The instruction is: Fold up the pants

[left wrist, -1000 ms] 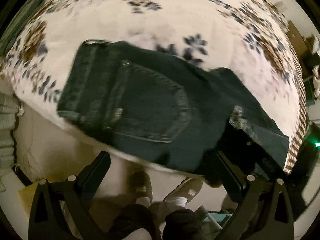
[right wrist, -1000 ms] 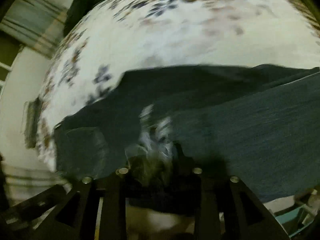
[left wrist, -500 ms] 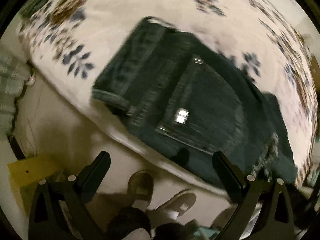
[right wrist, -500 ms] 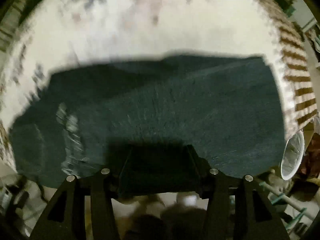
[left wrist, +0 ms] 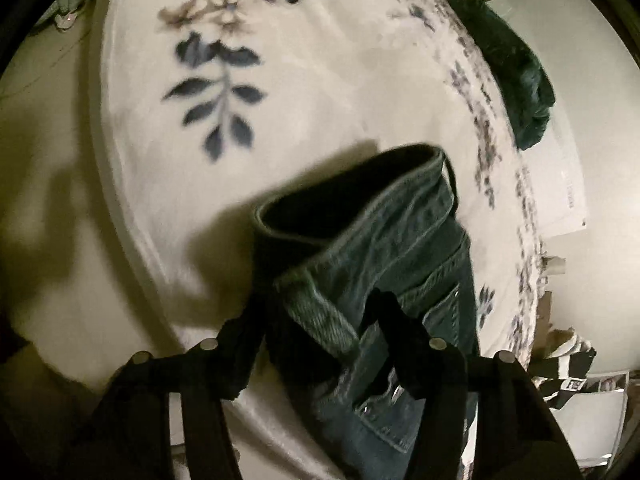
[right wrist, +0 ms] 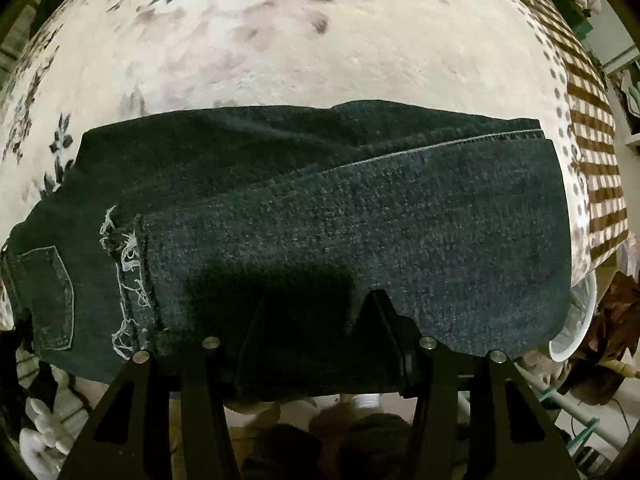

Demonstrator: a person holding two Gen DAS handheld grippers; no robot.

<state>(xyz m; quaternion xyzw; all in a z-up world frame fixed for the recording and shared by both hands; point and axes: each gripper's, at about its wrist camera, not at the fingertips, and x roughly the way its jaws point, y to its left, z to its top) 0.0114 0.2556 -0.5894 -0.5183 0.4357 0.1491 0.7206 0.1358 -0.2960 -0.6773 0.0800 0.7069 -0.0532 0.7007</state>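
Left claw is clamped on the jeans' waistband, right claw pinches their near edge, and they're lying folded across the floral bed.

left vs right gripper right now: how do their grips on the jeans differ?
The left gripper pinches the waistband, lifted and curling off the blanket; the right gripper sits at the near edge of the folded legs, which lie flat. The left fingers clamp visible denim; whether the right ones grip cloth cannot be told. Both are at the same jeans.
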